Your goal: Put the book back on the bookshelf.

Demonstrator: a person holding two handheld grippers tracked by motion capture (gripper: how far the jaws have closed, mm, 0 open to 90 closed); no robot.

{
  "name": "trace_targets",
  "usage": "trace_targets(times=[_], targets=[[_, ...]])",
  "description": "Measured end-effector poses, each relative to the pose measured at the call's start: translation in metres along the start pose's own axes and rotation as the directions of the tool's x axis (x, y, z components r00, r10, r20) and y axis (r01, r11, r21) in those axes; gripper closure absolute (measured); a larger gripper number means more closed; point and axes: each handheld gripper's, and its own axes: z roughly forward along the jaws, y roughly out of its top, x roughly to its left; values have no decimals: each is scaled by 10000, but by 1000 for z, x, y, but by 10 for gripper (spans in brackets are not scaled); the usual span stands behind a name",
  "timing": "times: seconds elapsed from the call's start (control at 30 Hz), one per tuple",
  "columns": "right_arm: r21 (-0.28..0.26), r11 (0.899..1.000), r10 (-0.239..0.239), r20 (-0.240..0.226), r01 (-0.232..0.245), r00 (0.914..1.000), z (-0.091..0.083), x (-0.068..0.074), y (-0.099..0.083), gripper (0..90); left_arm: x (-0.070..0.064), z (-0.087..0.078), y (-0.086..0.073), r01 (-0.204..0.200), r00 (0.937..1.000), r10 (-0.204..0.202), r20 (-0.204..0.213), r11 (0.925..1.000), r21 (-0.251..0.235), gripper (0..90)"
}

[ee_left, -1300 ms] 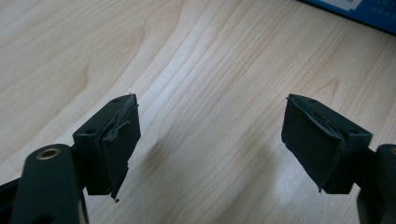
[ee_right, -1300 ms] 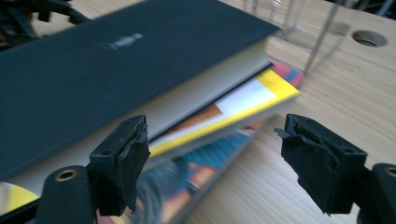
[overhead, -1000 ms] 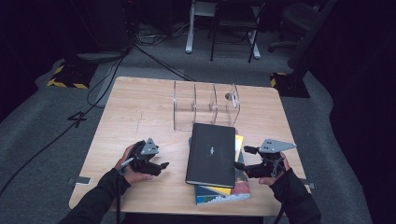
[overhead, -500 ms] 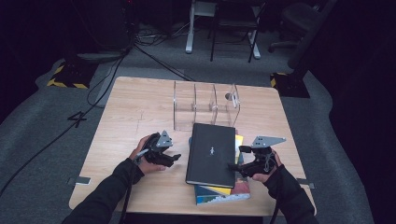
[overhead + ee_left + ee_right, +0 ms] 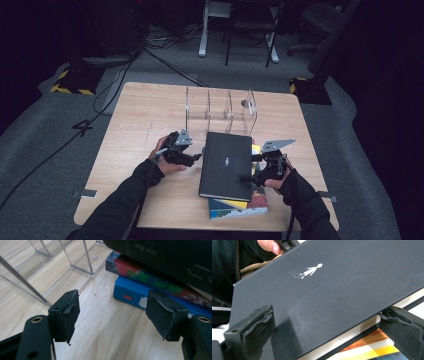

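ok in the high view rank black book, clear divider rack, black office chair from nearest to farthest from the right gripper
1. black book, just left of the right gripper
2. clear divider rack, beyond the book, mid-table
3. black office chair, on the floor past the table's far edge

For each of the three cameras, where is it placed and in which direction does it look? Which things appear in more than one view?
High view: above the person's side, looking forward and down at the table, clear rack, both forearms, left gripper and right gripper.
Left gripper view: on the left gripper, looking between open jaws at the book stack's blue book.
Right gripper view: on the right gripper, jaws straddling the black book; the other hand beyond.
Shared: the black book.
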Motion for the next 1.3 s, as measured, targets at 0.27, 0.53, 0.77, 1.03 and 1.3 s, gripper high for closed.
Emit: trace_targets(times=[0.27,0.53,0.77,1.03,1.3], targets=[[-11,9999,-111,32,111,9999,0,0,0,4,1,16,6,55,9994,-57,-346,10000,-55,284],[-121,9985,-525,172,527,9985,1,2,3,3,5,22,11,317,9986,-334,-406,9986,-421,288],[-186,9977,-651,160,654,9977,2,1,4,4,11,22,8,541,9984,-528,192,9958,-742,404],[-477,9941,-960,244,971,9951,5,1,7,4,16,18,8,296,9912,-131,1321,9918,-1239,730],[-1041,9800,-1627,719,1696,9841,2,4,12,17,28,6,23,631,9815,-268,1895,9801,-1881,836]])
